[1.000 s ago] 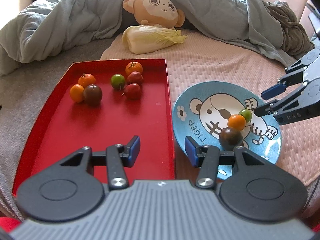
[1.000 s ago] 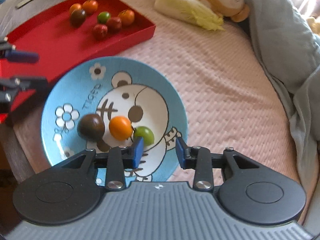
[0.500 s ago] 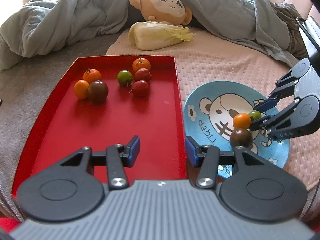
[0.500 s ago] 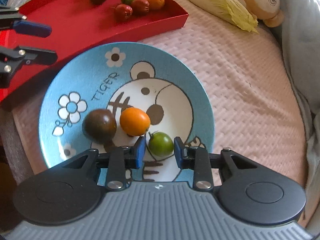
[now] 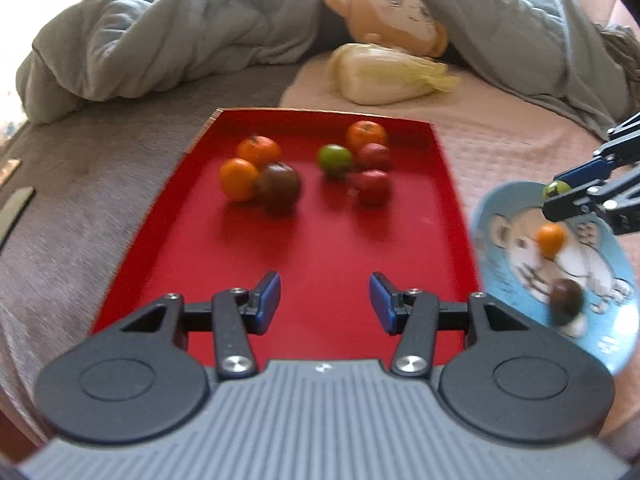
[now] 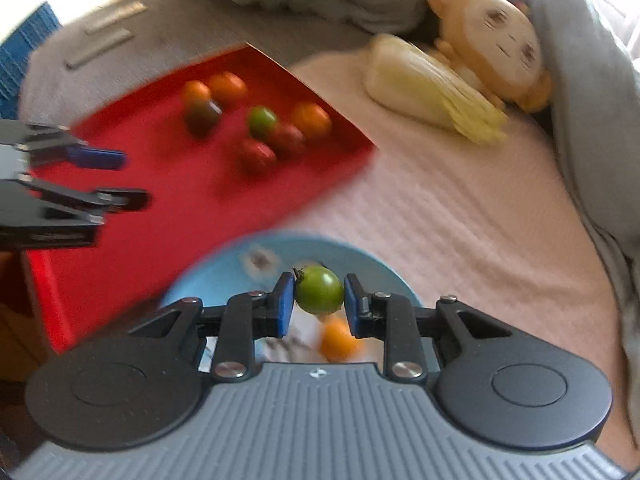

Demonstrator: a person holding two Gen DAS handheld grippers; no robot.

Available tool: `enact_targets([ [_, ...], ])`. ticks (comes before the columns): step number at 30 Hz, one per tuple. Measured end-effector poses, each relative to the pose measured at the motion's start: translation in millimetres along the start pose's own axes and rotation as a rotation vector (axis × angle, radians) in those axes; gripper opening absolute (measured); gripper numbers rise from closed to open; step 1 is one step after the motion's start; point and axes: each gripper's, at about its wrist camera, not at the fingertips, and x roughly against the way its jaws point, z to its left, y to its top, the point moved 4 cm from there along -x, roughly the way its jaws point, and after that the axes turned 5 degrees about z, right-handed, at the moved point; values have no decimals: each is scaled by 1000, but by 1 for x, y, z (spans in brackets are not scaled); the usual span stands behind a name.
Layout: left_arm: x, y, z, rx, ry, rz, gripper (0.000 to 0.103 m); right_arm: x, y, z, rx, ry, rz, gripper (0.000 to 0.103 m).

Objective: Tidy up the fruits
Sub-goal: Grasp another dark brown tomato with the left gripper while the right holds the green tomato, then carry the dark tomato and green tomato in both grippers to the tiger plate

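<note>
My right gripper is shut on a small green tomato and holds it above the blue tiger plate. An orange tomato lies on the plate below it. In the left wrist view the same green tomato shows pinched at the right edge, over the plate with an orange tomato and a dark brown one. My left gripper hangs open and empty over the near part of the red tray. Several fruits sit at the tray's far end, among them a green one.
A pale cabbage and a monkey plush lie behind the tray, under a grey quilt. Pink bedding spreads to the right of the plate. A blue crate stands at the far left.
My right gripper closed on the green tomato and lifted it off the plate. My left gripper slid left, from the tray's right rim to over its middle, its opening unchanged.
</note>
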Motion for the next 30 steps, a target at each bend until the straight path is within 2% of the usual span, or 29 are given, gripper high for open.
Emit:
enact_targets([
  [6, -32, 26, 22, -14, 59, -12, 52, -16, 30, 30, 3, 70, -24, 31],
  [14, -67, 41, 19, 15, 27, 23, 52, -37, 47, 39, -34, 94, -3, 31],
  [19, -73, 52, 18, 33, 42, 13, 50, -40, 52, 43, -33, 87, -3, 31],
  [22, -73, 52, 21, 45, 65, 2, 40, -41, 52, 42, -38, 77, -2, 31],
  [30, -61, 41, 25, 57, 79, 2, 37, -41, 45, 40, -71, 50, 6, 31],
])
